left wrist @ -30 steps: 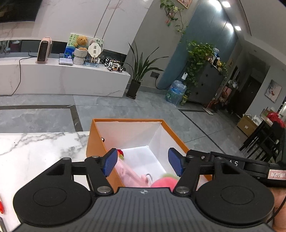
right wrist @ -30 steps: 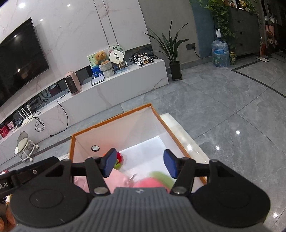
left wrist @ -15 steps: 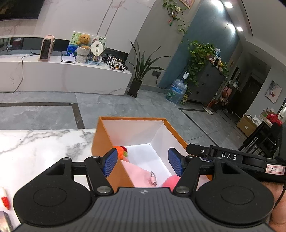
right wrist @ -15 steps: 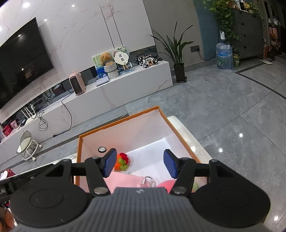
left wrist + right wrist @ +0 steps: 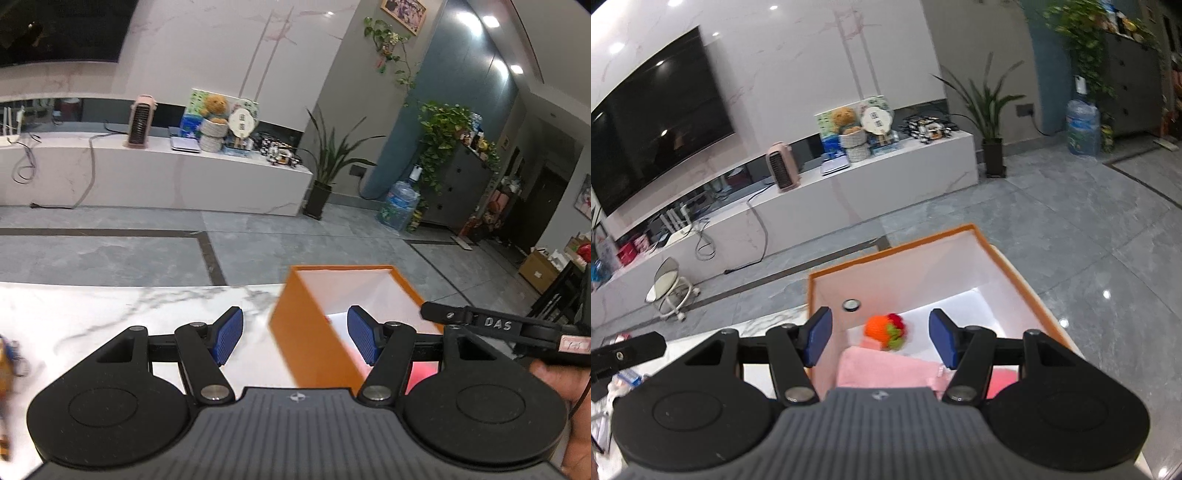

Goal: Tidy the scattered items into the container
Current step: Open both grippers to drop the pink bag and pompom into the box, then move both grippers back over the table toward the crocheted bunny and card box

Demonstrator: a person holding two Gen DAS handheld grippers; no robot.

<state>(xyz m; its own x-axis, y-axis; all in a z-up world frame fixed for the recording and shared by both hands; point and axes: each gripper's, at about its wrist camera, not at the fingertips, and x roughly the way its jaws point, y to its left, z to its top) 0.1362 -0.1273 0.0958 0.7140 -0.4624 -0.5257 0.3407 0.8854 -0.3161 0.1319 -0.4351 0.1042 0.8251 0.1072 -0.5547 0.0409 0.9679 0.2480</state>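
Left gripper (image 5: 294, 339): jaws wide apart, nothing between pads; positioned above marble table (image 5: 110, 314), at near left corner of orange box (image 5: 314, 332); right gripper's body visible just right of box.
Right gripper (image 5: 880, 339): jaws wide apart, empty; positioned over open box (image 5: 1015, 273).
Box contents: orange-and-red knitted toy (image 5: 885, 331) on white floor; pink cloth (image 5: 886, 369) at near side, partly hidden by gripper body; pink-red item at near right corner, unclear.
Blurred yellow item (image 5: 7, 369) on table, far left edge, well apart from box.
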